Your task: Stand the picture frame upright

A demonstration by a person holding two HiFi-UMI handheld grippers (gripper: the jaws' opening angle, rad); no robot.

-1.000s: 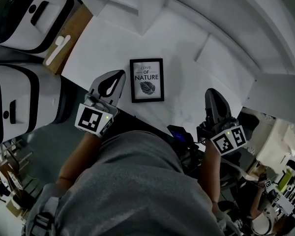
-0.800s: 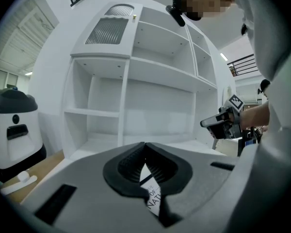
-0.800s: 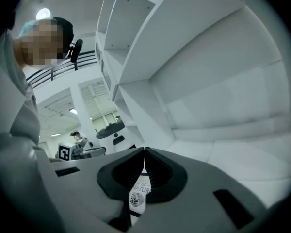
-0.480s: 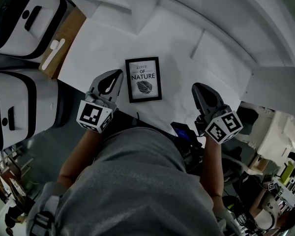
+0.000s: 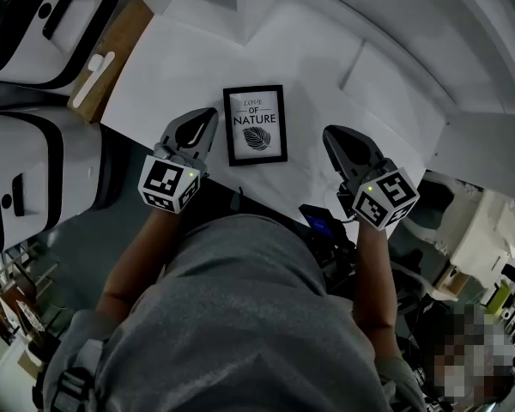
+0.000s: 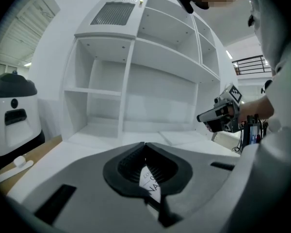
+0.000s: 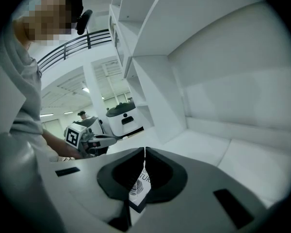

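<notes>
Right, the frame (image 5: 255, 124) lay flat and face up on the white tabletop (image 5: 180, 67), set between the two grippers. The left gripper (image 5: 209, 115) sat just beside its left edge, jaws pressed together on nothing. The right gripper (image 5: 330, 135) hung near the frame's lower right corner, a little apart from it, jaws likewise together and empty. Off the tabletop's left side stood two rounded white machines (image 5: 26, 178) with glossy black bands. By them, a brown wooden board (image 5: 129, 41) carried a slim white stick (image 5: 95, 82). Behind the tabletop rose a shelf unit (image 6: 136, 76), white, boxy and matt. The person's grey top (image 5: 240, 316) covered the tabletop's near edge. The frame itself was a thin black rectangle round a white print, with dark lettering above a leaf.
</notes>
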